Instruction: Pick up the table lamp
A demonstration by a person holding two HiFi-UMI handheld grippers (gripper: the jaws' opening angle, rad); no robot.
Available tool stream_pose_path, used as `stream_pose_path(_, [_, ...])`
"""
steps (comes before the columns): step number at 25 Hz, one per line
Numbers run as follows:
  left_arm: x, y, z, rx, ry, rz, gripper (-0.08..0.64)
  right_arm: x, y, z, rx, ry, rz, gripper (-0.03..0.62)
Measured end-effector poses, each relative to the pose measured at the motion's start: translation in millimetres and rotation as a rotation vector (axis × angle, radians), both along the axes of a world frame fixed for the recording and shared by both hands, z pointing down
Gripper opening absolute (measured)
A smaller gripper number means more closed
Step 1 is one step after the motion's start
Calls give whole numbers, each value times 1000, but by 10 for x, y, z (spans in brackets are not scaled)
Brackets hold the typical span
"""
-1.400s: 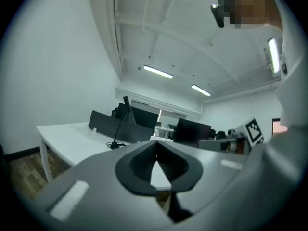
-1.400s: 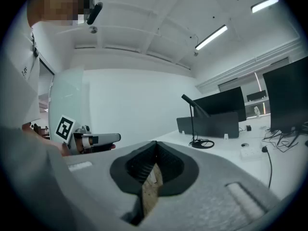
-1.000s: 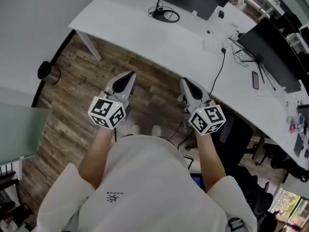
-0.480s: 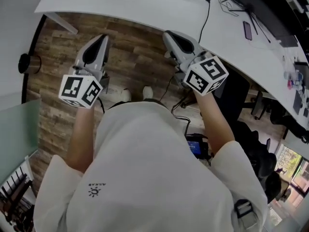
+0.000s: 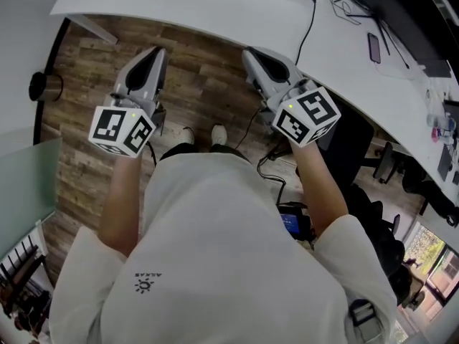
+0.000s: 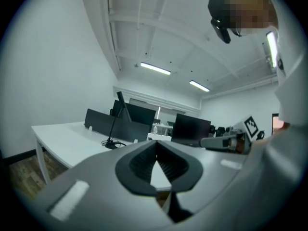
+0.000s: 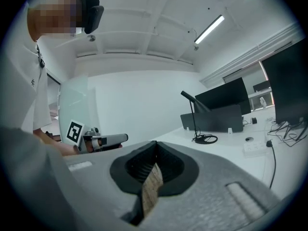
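The table lamp [image 6: 115, 125] is a thin black stem on a round base with a coiled cable, standing far back on the white desk [image 5: 215, 6]. It also shows in the right gripper view, the lamp [image 7: 194, 115] in front of a dark divider panel. The head view does not show it. My left gripper [image 5: 155, 51] and right gripper [image 5: 249, 51] hang side by side over the wooden floor, short of the desk edge. Both are shut with nothing between the jaws. Each points about level toward the desk, the left gripper [image 6: 157, 142] and right gripper [image 7: 155, 143] well away from the lamp.
Dark monitors [image 6: 191, 127], cables and a phone [image 5: 374, 47] lie on the desk's right part. A black office chair [image 5: 351, 149] stands under it at right. A black bin [image 5: 44, 86] and a glass partition [image 5: 21, 185] are on the left.
Both grippers have moved a little toward the desk and slightly down, still shut. The head view has tipped downward, so the lamp's base and cable have left its top edge.
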State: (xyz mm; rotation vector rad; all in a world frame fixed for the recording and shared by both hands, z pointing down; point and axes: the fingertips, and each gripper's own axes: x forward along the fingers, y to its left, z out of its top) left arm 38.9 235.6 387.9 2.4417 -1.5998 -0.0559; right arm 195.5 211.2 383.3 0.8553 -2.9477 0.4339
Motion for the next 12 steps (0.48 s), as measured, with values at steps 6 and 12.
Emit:
stream_pose_path(6, [15, -164, 58, -11, -8, -62, -5, 19, -221, 88, -18, -21, -25, -2])
stream_pose_path(12, [-70, -319, 73, -21, 9, -75, -6, -115, -394, 66, -17, -29, -49, 0])
